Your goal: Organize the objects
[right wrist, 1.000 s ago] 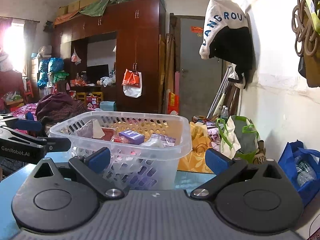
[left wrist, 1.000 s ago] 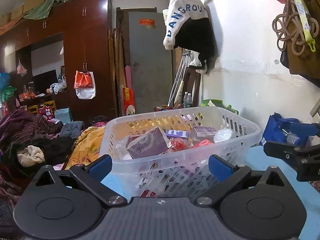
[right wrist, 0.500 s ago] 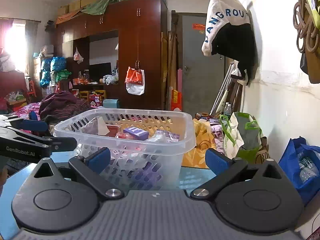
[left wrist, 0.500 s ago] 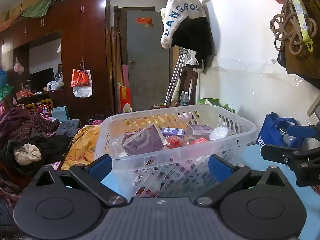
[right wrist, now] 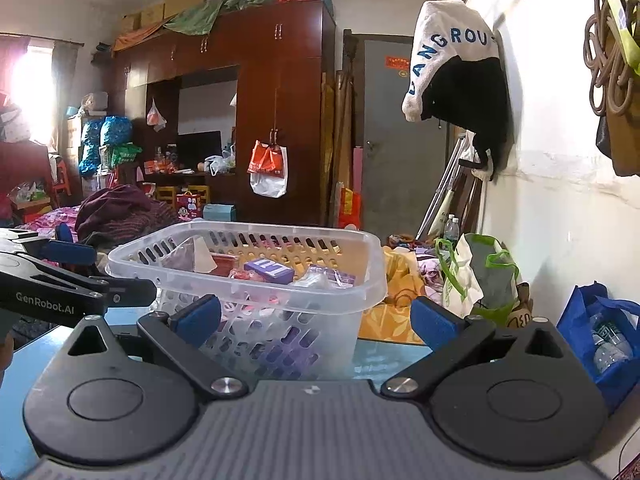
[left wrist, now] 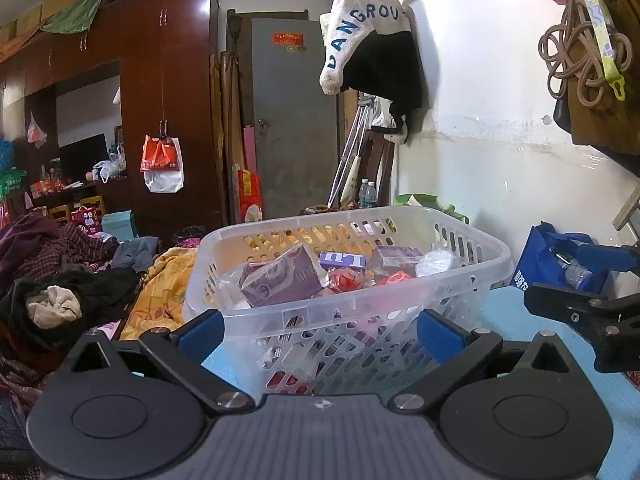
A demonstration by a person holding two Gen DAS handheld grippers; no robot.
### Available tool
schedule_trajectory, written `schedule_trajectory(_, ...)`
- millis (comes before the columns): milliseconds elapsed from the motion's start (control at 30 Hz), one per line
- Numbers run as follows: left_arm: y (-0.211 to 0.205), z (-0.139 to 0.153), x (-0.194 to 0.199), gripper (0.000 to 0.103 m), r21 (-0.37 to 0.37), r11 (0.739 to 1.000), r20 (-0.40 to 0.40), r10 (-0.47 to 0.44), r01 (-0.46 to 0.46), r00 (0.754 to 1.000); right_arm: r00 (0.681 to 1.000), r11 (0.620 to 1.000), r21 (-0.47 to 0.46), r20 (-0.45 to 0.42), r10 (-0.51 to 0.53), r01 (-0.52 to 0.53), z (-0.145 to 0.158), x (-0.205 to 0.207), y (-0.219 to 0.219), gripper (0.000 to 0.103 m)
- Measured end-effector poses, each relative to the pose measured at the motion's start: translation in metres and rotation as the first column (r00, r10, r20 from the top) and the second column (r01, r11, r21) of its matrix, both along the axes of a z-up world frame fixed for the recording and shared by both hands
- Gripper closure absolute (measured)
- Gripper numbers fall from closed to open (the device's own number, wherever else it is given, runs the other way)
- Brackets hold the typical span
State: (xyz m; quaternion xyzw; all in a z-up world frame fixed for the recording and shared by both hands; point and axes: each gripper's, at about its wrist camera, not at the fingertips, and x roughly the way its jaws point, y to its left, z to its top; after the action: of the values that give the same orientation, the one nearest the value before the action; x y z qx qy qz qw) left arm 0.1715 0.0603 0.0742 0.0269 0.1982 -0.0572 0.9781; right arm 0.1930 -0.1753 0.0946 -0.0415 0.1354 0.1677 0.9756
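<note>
A clear slotted plastic basket [left wrist: 360, 312] [right wrist: 336, 308] stands on a light blue table [left wrist: 504, 300] [right wrist: 384, 356]. It holds a purple tissue pack [left wrist: 280, 280], a small purple box [left wrist: 342, 260] [right wrist: 269, 269], red packets [left wrist: 344, 280] and clear wrapped items. My left gripper [left wrist: 320, 328] is open just in front of the basket's near wall, with nothing between its blue pads. My right gripper [right wrist: 316, 318] is open too, facing the basket's right corner. Each gripper shows at the edge of the other's view.
A blue bag with water bottles [right wrist: 600, 336] and a green-and-white bag [right wrist: 480, 276] stand by the white wall on the right. Heaped clothes [left wrist: 60, 280] and a yellow blanket [left wrist: 160, 284] lie beyond the table on the left. A dark wardrobe [left wrist: 172, 100] and grey door [left wrist: 296, 120] stand behind.
Both cameras drifted slightly, so the basket sits a little lower and left in the left wrist view and shifted right in the right wrist view. Both grippers stay open and empty.
</note>
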Motion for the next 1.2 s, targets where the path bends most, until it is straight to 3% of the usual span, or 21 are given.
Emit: schedule_trajectory(1200, -0.0009, -0.0026, 0.0053, 0.0, -0.027, 1.0, -0.023, 0.003, -0.004, 1.0, 1.0, 1.0, -0.023, -0.013, -0.009, 0.008, -0.0001, 0.0044, -0.0006, 0.0)
